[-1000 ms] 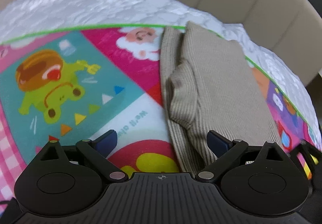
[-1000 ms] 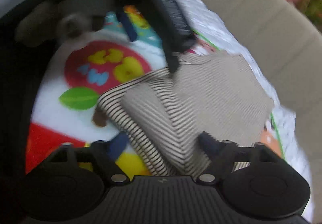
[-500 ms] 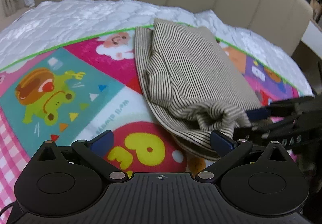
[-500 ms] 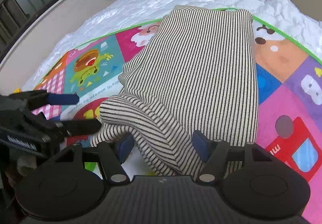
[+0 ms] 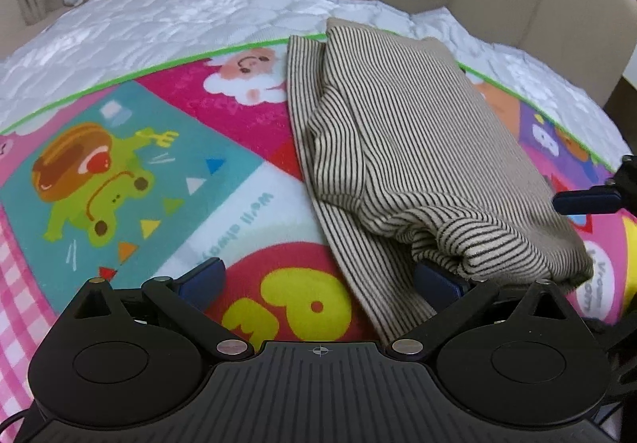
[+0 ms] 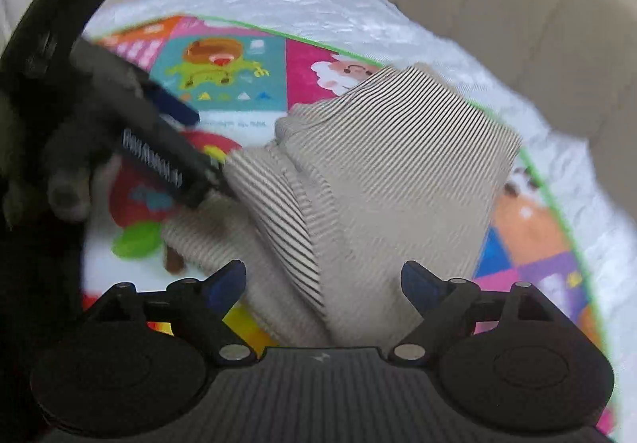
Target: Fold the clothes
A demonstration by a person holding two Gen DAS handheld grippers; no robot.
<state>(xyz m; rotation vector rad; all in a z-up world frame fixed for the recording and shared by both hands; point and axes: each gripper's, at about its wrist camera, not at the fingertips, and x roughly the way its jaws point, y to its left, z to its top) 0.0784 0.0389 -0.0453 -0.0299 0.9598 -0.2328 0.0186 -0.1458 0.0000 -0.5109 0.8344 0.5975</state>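
Nearest you, your left gripper [image 5: 318, 280] and right gripper [image 6: 322, 283] stand with jaws spread, holding nothing. Just beyond, the striped garment [image 5: 418, 148] lies folded on the play mat [image 5: 131, 164]; half a second ago your right gripper hovered squarely over it, now it views it from the side, so the fold looks finished.

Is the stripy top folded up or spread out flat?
Folded. The striped top lies in stacked layers on the play mat, one bunched end doubled over.
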